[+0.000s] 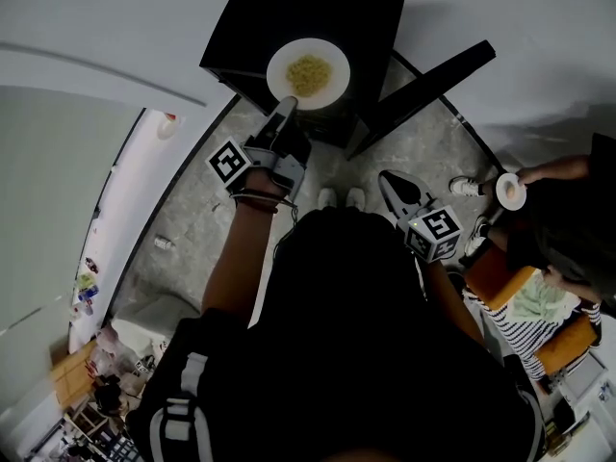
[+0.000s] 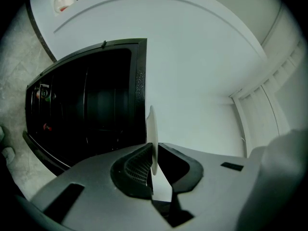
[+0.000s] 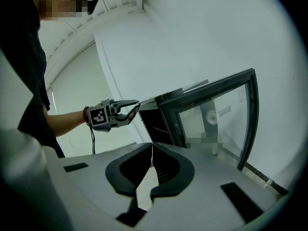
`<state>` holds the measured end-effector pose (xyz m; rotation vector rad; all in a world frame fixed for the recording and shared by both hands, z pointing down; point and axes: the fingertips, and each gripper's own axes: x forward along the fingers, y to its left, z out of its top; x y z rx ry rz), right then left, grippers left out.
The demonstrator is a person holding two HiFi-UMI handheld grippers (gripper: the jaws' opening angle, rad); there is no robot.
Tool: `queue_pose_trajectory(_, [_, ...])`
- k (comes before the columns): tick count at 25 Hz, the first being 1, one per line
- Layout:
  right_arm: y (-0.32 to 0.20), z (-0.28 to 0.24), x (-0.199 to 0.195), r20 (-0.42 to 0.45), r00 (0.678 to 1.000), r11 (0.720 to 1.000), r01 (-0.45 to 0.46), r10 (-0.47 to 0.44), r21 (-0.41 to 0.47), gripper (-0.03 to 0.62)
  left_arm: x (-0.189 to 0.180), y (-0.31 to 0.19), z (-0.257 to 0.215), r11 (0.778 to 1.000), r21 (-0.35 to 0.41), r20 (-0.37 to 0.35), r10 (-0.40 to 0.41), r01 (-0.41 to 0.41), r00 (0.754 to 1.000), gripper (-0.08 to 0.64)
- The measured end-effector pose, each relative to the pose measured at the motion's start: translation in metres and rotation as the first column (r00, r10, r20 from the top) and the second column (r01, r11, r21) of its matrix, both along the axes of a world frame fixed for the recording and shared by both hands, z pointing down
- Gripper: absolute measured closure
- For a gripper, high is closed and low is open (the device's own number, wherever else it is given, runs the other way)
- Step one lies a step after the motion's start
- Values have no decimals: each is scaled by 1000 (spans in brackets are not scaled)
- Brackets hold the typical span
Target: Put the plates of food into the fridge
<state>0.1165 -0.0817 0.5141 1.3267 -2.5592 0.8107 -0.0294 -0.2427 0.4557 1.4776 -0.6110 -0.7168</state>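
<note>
While above the fridge (image 1: 371, 27), plate (image 1: 280, 71) rim between jaws of left gripper (image 1: 287, 105).

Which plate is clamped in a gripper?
The plate of yellow food over the black fridge, pinched by the left gripper; the smaller plate is in a bystander's hand.

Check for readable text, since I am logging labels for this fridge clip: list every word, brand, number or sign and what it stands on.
No readable text in any view.
On the left hand-held gripper, marker cube: black-and-white square pattern, no letters.
On the right hand-held gripper, marker cube: a like pattern, no letters.
On the fridge and plate: no print visible.
On the clutter at the head view's lower left: too small to read.
</note>
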Motion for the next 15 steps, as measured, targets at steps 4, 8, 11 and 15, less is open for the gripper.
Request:
queue_pose_trajectory(4, [-1,4,-1,4,1000,1000,21,-21,4,568,-2,5,-3,1000,7,-3,-3,3,1000,511])
queue_pose_trajectory(8, [12,4,-12,7,999,999,40,-40,9,568,-14,26,-10,1000,26,-7,-5,5,1000,511])
queue_pose_trajectory(11, [21,-1,-23,15,999,999,43,-44,8,568,-25,44,-15,999,38,-9,-8,8,1000,511])
queue_pose_trajectory(15, [22,1,-28,11,998,998,68,-68,-1,568,-32,52,-13,999,36,-9,-19,20,1000,511])
